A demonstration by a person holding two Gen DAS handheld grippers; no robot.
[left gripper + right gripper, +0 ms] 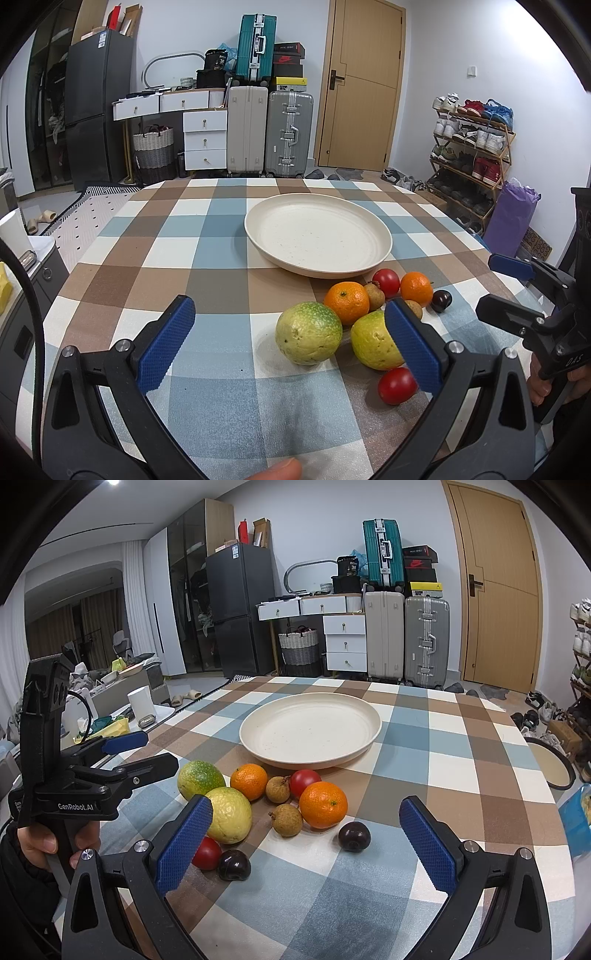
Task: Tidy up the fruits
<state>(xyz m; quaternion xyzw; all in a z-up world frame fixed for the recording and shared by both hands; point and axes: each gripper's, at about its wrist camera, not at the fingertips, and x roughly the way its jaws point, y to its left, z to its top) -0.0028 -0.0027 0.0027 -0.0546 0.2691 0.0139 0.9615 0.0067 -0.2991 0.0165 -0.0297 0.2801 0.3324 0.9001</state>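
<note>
Nothing moved yet: both the left hand-held gripper (291, 343) and right hand-held gripper (306, 843) gape wide, empty. Mixed round fruits (323, 805) cluster mid-tabletop, just before the empty cream round plate (369, 738). Next, probably grab 1 fruit.

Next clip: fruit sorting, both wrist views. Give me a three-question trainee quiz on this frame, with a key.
1. True or false: the cream plate already holds fruit.
2. How many oranges lie on the checked tablecloth?
3. Which fruit lies nearest the left gripper? A) dark plum B) green-yellow citrus C) longan

Key
1. False: the plate is bare; all the fruit sits in a cluster in front of it.
2. Two: one orange beside the greener citrus, one near a dark plum.
3. B: that greener citrus lies between the open jaws. The right gripper is open too.
</note>
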